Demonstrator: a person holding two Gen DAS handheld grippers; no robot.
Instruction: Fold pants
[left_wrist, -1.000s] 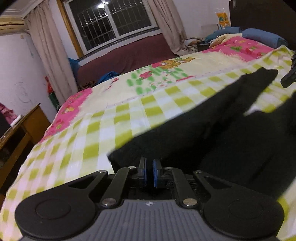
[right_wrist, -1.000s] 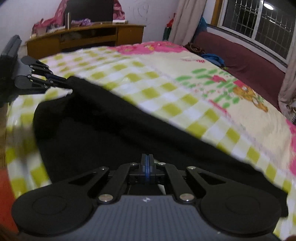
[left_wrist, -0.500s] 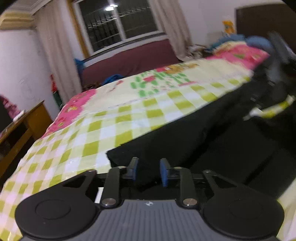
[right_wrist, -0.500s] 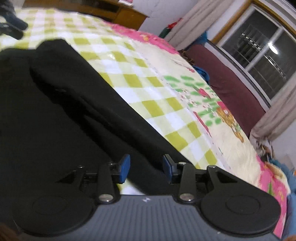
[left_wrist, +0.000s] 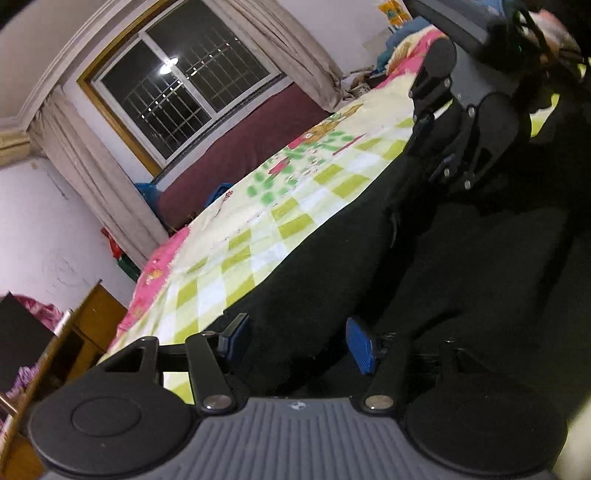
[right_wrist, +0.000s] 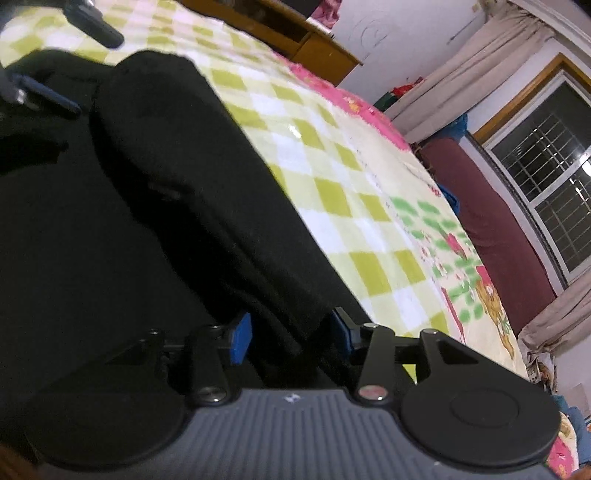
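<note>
The black pants (left_wrist: 424, 258) lie spread on the bed, over the green-and-white checked part of the blanket (left_wrist: 258, 251), along the blanket's near edge. One long folded band of the fabric runs the length of the garment next to the bare checks, its rounded end (right_wrist: 147, 81) toward the blanket's corner by the wooden cabinet (right_wrist: 314, 40).

The left gripper (left_wrist: 295, 338) sits low at that end of the pants. Its jaws have just been opening and now stand wide; the black cloth lies between the blue pads (left_wrist: 360, 347) but they do not press on it.

The right gripper (right_wrist: 291, 332) sits low at the other end of the same folded band. Its jaws have also just been opening and stand moderately apart. The fold of the pants passes between its blue pads (right_wrist: 242, 338), loose, not pinched.

Each gripper shows in the other's view: the right one (left_wrist: 439, 147) over the far part of the pants, with dark cloth around it, and the left one's fingers (right_wrist: 48, 96) at the upper left, parted.

Beyond the checks the blanket turns to a cream panel with green and pink cartoon prints (right_wrist: 454, 251) and a pink border. A dark red sofa (left_wrist: 251, 140) stands under a barred window (left_wrist: 184, 92) with beige curtains (left_wrist: 99, 184).
</note>
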